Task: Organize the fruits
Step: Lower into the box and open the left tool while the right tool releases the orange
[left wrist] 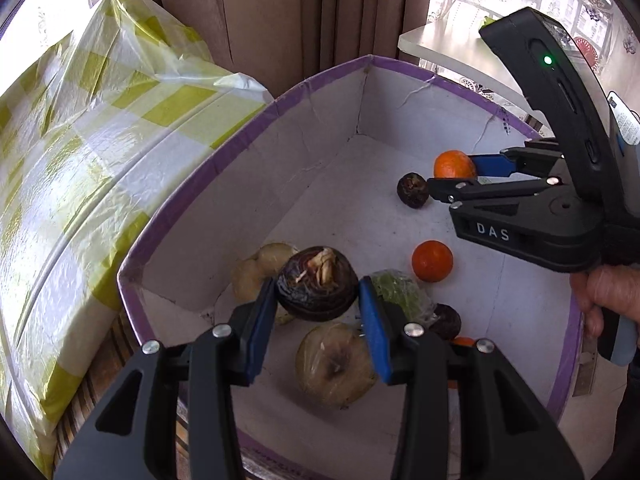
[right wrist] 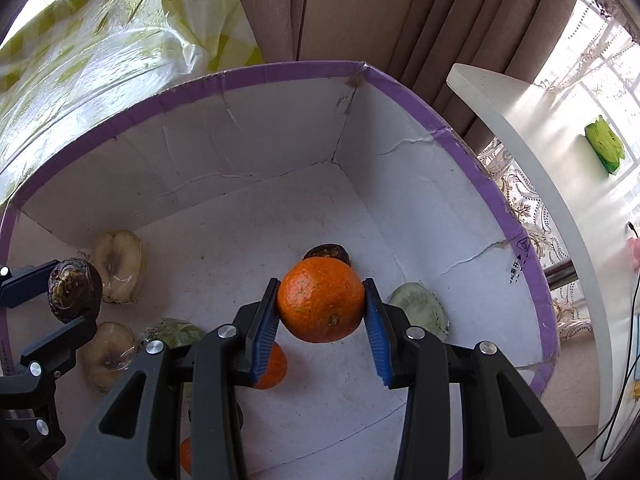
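A white cardboard box with a purple rim (left wrist: 256, 112) (right wrist: 280, 68) holds the fruit. My left gripper (left wrist: 318, 308) is shut on a dark purple-brown fruit (left wrist: 318, 286), held above the box's near left part; the fruit also shows in the right wrist view (right wrist: 74, 290). My right gripper (right wrist: 322, 312) is shut on an orange (right wrist: 320, 300) above the box floor; it appears in the left wrist view (left wrist: 454, 172) with the orange (left wrist: 454, 164). Loose in the box lie another orange (left wrist: 432, 261), a small dark fruit (left wrist: 413, 190), pale wrapped fruits (left wrist: 334, 364) (right wrist: 120, 266) and a green wrapped one (left wrist: 402, 292).
A yellow-checked plastic-covered bundle (left wrist: 80, 140) lies left of the box. Brown curtains (left wrist: 300, 12) hang behind. A white shelf (right wrist: 532, 140) with a green packet (right wrist: 604, 144) stands to the right. A pale green wrapped fruit (right wrist: 420, 306) lies near the box's right wall.
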Demonstrator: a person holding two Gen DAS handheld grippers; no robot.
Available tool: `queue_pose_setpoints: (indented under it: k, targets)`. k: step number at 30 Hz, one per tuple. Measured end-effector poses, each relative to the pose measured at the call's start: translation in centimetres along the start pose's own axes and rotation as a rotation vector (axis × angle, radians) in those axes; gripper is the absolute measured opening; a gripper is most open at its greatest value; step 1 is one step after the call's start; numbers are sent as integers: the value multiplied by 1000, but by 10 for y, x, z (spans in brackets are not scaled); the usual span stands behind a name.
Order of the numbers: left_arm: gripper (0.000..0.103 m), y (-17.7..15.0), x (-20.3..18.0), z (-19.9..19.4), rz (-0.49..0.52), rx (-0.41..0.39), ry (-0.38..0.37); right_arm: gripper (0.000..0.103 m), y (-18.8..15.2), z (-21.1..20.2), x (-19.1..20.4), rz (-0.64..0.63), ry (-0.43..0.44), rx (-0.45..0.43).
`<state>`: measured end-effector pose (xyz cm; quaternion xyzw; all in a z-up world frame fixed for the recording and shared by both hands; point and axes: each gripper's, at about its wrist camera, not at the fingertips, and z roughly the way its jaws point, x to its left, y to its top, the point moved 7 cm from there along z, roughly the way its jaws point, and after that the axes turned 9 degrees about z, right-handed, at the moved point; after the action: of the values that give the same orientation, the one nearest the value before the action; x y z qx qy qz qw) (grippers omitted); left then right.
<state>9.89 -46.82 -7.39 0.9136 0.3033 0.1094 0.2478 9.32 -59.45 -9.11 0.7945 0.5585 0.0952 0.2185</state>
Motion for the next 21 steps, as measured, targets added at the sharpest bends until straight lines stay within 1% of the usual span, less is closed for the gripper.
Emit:
queue_pose_setpoints:
  k: [2, 4, 6, 8, 12, 15, 17, 21]
  targets:
    - [42, 1, -1, 8, 3, 27, -15, 40, -2, 4, -1, -5, -12, 15]
    - [42, 3, 1, 13, 0, 35, -22, 40, -5, 8, -3, -15, -40, 33]
    - [42, 7, 5, 17, 4, 46, 1, 40, -6, 12, -3, -23, -50, 51]
    - [42, 8, 6, 26, 9, 79, -6, 40, -6, 15, 1, -38, -55, 67]
    - [42, 10, 2, 40, 53, 128, -26, 40, -8, 23, 6, -77, -77, 104]
    - [42, 9, -4, 49, 88, 158, -29, 40, -10, 29, 6, -86, -83, 115]
    - [42, 8, -6, 51, 96, 165, -38, 40, -12, 31, 6, -97, -82, 122]
    - [42, 8, -6, 52, 82, 162, -48, 41, -13, 33, 4, -94, -83, 124]
